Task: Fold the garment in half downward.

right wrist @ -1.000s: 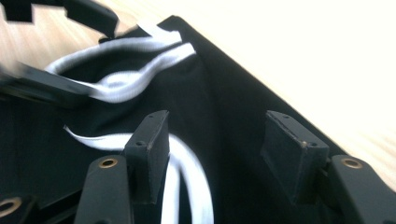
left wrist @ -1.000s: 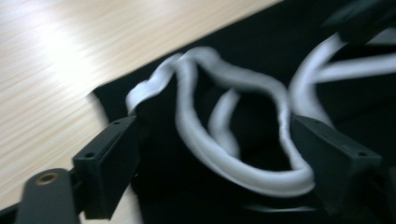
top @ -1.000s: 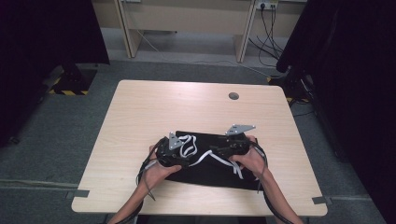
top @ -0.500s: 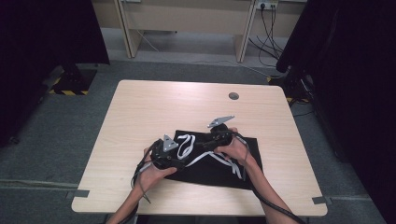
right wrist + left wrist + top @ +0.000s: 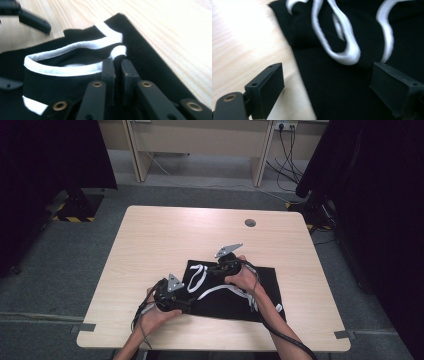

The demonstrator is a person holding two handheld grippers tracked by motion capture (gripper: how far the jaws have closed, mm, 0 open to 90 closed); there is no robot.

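Observation:
A black garment [image 5: 235, 302] with white trim [image 5: 197, 276] lies on the near half of the wooden table [image 5: 175, 235]. My right gripper [image 5: 212, 269] is over its far left part. In the right gripper view the jaws of that gripper [image 5: 117, 66] are shut on the white-trimmed edge [image 5: 75, 71], which is raised into a loop. My left gripper [image 5: 186, 292] is at the garment's left edge. In its own view the left gripper [image 5: 329, 85] is wide open, one jaw over bare wood and the other over the black cloth [image 5: 342, 85]. Nothing is between its jaws.
A round cable hole [image 5: 250, 223] is set in the table's far right part. The bare wood to the left and far side of the garment is free. Dark curtains [image 5: 50, 160] flank the table, and cables [image 5: 290, 145] hang behind it.
My right gripper has moved left across the garment, carrying the trimmed edge with it. My left gripper has drifted toward the near left edge of the cloth.

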